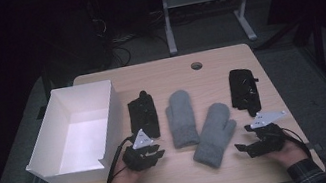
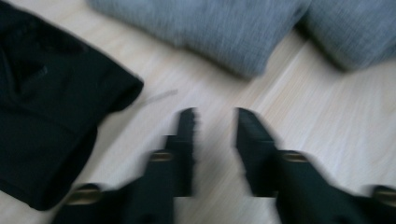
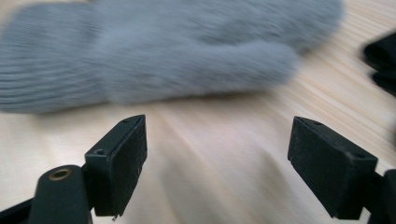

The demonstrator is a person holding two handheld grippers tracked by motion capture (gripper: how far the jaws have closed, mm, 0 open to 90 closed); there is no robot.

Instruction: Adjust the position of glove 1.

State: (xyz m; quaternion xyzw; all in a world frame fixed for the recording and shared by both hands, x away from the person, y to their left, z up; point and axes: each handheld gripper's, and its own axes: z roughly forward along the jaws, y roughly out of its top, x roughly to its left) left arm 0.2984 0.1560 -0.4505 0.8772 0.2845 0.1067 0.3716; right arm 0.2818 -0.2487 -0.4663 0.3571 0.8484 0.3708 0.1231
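Gloves all still on the table, box empty, so basically nothing packed yet afaict.

White box (image 1: 58, 140) sits at 9 o'clock, nothing inside. Two grey mittens (image 1: 197, 123) dead centre, one black glove (image 1: 143, 115) just left of them, the other black glove (image 1: 243, 90) over at 2 o'clock. Left gripper (image 1: 154, 153) hovers at 6 o'clock of the near black glove, jaws a bit apart, nothing between. Right gripper (image 1: 243, 147) points at the right mitten (image 3: 154, 56), jaws wide apart, empty. Prob all 4 pcs left to go.
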